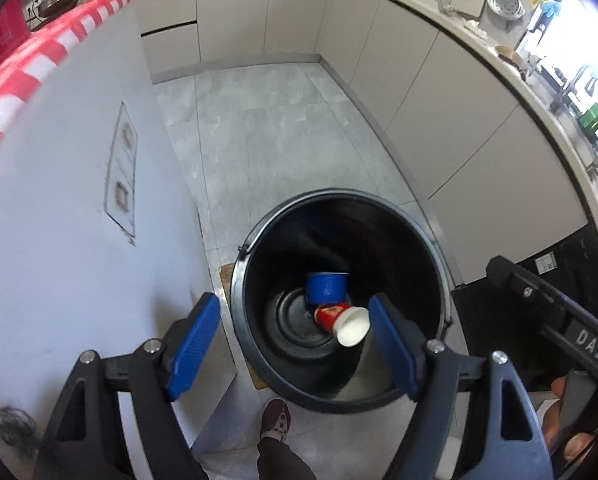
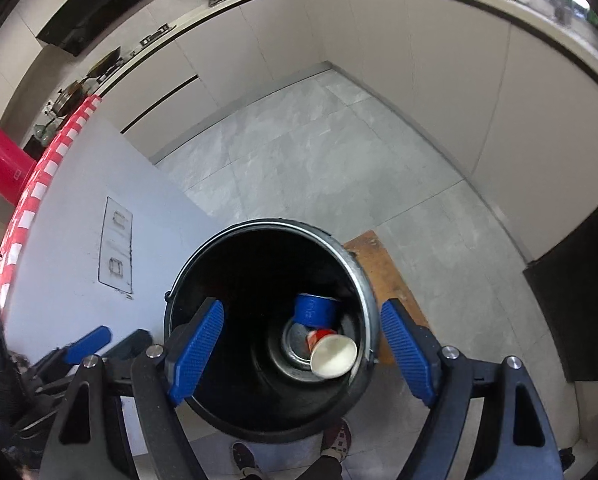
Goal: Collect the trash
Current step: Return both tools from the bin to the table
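Hovering both grippers, left (image 1: pixel 295 346) and right (image 2: pixel 303 350), wide and empty over round black plastic bucket (image 1: pixel 255 280) holding red paper cup (image 1: pixel 343 322), risking rim bump.

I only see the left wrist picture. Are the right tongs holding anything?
Observer: No. The right tongs are open and empty, over the bucket.
Child: What's the brown bit beside the bucket?
Observer: A wooden board on the floor. It sticks out from behind the bucket, and its near end is hidden.
Child: I see one shoe. Is there another?
Observer: Yes, two shoes show below the bucket, one further left than the other.
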A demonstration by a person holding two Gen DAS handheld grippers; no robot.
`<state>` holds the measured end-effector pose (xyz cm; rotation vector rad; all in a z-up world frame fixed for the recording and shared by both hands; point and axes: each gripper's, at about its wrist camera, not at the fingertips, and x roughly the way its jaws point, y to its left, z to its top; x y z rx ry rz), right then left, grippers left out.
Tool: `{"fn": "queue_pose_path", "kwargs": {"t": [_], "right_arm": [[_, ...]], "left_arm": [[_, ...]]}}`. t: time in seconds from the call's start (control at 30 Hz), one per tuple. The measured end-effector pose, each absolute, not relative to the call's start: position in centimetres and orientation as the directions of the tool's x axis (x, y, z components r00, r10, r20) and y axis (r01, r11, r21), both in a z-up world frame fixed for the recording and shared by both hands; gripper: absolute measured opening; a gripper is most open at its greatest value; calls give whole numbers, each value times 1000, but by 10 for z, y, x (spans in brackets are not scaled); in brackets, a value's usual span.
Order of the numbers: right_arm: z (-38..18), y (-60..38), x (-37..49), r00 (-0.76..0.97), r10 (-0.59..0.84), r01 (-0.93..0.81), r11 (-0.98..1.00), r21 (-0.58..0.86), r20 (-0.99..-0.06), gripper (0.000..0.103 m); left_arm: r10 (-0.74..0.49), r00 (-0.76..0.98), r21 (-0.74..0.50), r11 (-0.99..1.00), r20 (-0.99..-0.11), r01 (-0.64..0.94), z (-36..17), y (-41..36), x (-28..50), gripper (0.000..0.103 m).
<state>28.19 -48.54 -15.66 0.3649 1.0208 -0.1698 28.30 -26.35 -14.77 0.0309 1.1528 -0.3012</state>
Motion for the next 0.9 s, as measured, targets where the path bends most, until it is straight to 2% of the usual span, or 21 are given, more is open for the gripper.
{"fn": "queue_pose_path", "kwargs": {"t": [0.13, 0.4, 0.63, 0.9], "right_arm": [[-132, -478, 269, 526, 10, 303, 932, 199, -850, 83], [-78, -446, 255, 577, 72, 218, 946, 239, -813, 83], [-33, -379, 256, 641, 158, 72, 962, 263, -751, 85], [-16, -291, 261, 665, 204, 14, 959, 285, -719, 85]], "left_arm": [[-232, 399, -133, 956, -887, 261, -112, -259, 275, 78], [-249, 469, -146, 958, -847, 245, -46, -224, 265, 78], [-231, 522, -142, 968, -821, 206, -19, -173, 255, 78], [-178, 567, -129, 984, -804, 126, -8, -82, 245, 78]]}}
